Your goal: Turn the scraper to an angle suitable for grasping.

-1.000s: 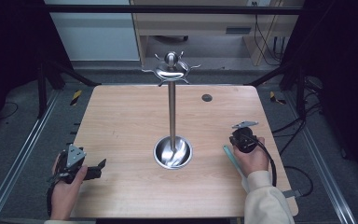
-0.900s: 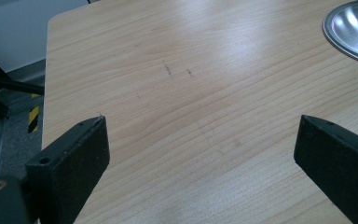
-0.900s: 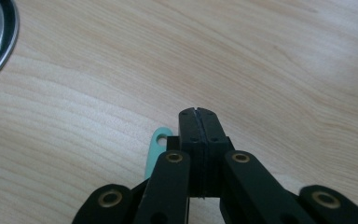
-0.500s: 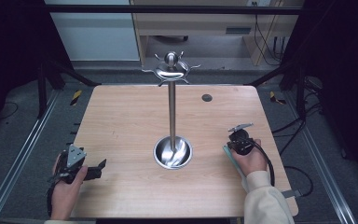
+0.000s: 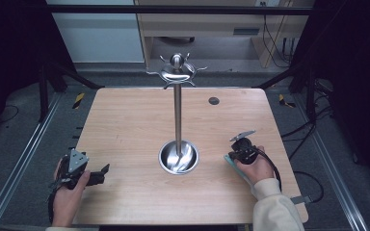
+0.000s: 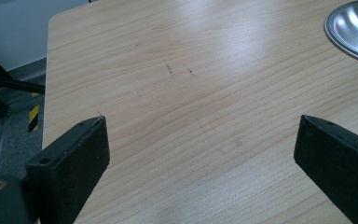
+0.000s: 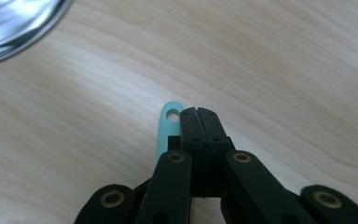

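While right gripper (image 7: 198,111) jaws closed, teal handle (image 7: 167,126) just beside; left gripper (image 6: 200,140) jaws open.

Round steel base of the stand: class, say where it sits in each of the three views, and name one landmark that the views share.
High view: the round steel base sits mid-table, slightly toward the person.
Left gripper view: the base is in the top right corner, cut by the edge.
Right gripper view: the base is in the top left corner, partly cut off.
Shared landmark: the wooden tabletop around it.

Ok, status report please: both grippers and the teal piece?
Left gripper open, empty. Right gripper shut, beside teal strip; hold unclear. Steel stand apart.
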The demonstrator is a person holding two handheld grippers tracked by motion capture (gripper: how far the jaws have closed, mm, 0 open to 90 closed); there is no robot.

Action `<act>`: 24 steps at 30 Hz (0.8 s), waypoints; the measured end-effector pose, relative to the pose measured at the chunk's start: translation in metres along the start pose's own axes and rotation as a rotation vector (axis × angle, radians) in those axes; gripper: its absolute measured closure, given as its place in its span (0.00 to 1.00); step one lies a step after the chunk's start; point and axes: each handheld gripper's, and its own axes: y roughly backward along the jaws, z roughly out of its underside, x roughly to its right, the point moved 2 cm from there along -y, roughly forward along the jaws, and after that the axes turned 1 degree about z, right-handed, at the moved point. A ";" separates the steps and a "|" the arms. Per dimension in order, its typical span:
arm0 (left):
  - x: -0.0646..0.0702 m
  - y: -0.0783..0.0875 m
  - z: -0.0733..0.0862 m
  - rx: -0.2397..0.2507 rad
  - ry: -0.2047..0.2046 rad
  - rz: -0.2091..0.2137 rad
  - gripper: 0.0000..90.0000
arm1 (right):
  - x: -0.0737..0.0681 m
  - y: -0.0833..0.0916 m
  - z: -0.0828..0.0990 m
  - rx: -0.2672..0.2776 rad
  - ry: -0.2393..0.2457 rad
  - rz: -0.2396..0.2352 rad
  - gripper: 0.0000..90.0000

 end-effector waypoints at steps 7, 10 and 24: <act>0.000 -0.001 0.000 -0.004 -0.002 0.002 0.03 | -0.021 0.003 0.003 -0.013 0.075 -0.074 1.00; 0.001 -0.001 0.000 -0.003 -0.007 -0.002 0.03 | -0.026 0.004 0.003 -0.016 0.097 -0.080 1.00; -0.001 0.000 0.001 -0.009 -0.002 -0.010 0.03 | -0.036 0.028 -0.005 -0.029 0.164 -0.052 1.00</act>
